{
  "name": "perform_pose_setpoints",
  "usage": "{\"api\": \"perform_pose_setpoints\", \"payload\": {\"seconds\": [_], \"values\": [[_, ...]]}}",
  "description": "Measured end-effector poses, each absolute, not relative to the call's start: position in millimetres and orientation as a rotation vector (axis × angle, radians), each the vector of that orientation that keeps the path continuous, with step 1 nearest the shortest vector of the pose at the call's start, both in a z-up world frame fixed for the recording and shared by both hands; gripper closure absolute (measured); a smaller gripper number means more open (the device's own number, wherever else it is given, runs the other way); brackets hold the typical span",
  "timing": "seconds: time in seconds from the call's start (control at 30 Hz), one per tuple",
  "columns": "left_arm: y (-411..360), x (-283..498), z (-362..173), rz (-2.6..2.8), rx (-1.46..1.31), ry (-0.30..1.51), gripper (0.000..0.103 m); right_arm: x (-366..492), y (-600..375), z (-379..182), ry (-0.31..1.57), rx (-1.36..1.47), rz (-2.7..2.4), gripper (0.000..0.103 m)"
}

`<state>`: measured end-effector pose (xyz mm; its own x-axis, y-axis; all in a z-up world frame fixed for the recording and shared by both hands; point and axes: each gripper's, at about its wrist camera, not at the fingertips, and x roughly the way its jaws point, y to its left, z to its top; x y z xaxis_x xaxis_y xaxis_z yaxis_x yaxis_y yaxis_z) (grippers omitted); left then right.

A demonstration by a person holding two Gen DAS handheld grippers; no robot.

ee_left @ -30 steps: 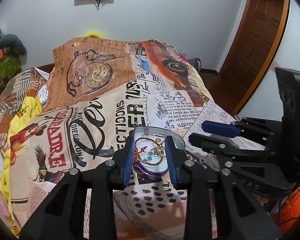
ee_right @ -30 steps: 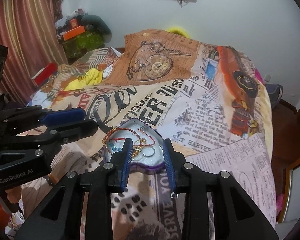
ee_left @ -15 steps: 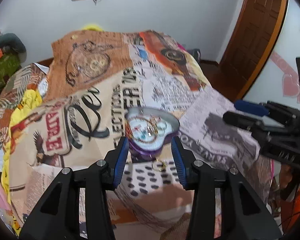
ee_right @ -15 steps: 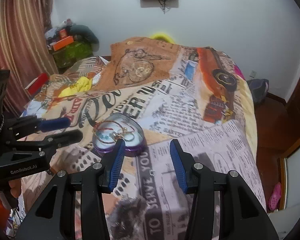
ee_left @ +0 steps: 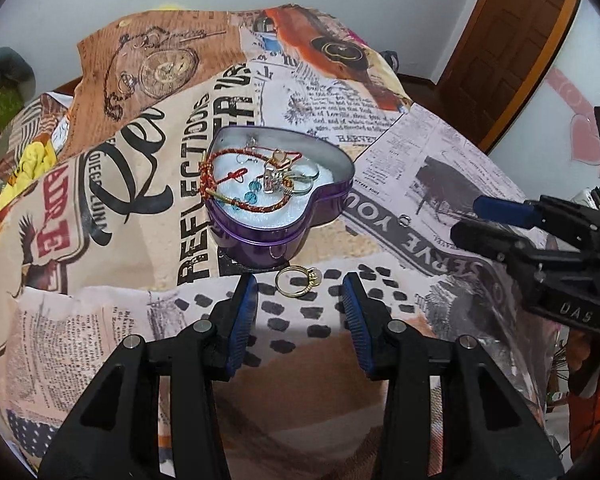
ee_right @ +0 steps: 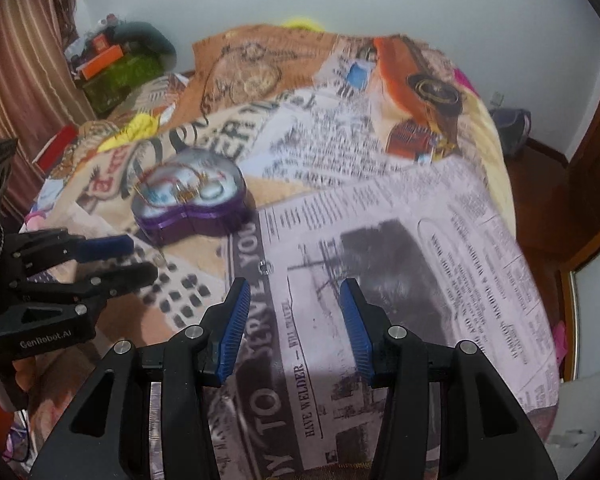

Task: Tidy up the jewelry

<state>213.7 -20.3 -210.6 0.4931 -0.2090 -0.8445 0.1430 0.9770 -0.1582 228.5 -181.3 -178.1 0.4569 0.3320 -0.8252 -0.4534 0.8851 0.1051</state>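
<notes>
Gold ring (ee_left: 298, 280) on the bed (ee_left: 100, 320): tiny, light, stiff, slippery; pinch across its band. Left hand-held gripper (ee_left: 298, 312) stands part-open, empty.

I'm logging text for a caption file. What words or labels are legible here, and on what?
"REFLECTIONS" on the bedspread
"SERVE YOU" on the bedspread, upside down in the left wrist view
"HAVE WELDER" on the bedspread
"GenRobot.AI" on the left gripper
"DAS" on the right gripper
Newspaper fine print: too small to read
</notes>
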Motion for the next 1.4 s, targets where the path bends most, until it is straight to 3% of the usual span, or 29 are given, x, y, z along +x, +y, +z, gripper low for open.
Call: {"api": "perform_pose_setpoints", "payload": {"seconds": [0.43, 0.57, 0.67, 0.83, 0.93, 1.4], "values": [[-19, 220, -221, -0.251, -0.071, 1.031, 0.060, 233, -148, -199, 0.989, -0.233, 0.539, 0.060], [-18, 220, -222, -0.262, -0.076, 1.024, 0.069, 240, -150, -201, 1.002, -0.184, 0.544, 0.060], [-20, 220, -222, -0.279, -0.073, 1.021, 0.078, 241, -150, -201, 0.994, -0.186, 0.527, 0.067], [-21, 219, -222, -0.280, -0.071, 1.020, 0.078, 239, -149, -202, 0.985, -0.191, 0.515, 0.077], [-21, 219, -221, -0.279, -0.071, 1.016, 0.078, 237, -146, -202, 0.986, -0.201, 0.518, 0.093], [-20, 205, -211, -0.275, -0.085, 0.997, 0.078, 232, -148, -189, 0.987, -0.171, 0.512, 0.094]]}}
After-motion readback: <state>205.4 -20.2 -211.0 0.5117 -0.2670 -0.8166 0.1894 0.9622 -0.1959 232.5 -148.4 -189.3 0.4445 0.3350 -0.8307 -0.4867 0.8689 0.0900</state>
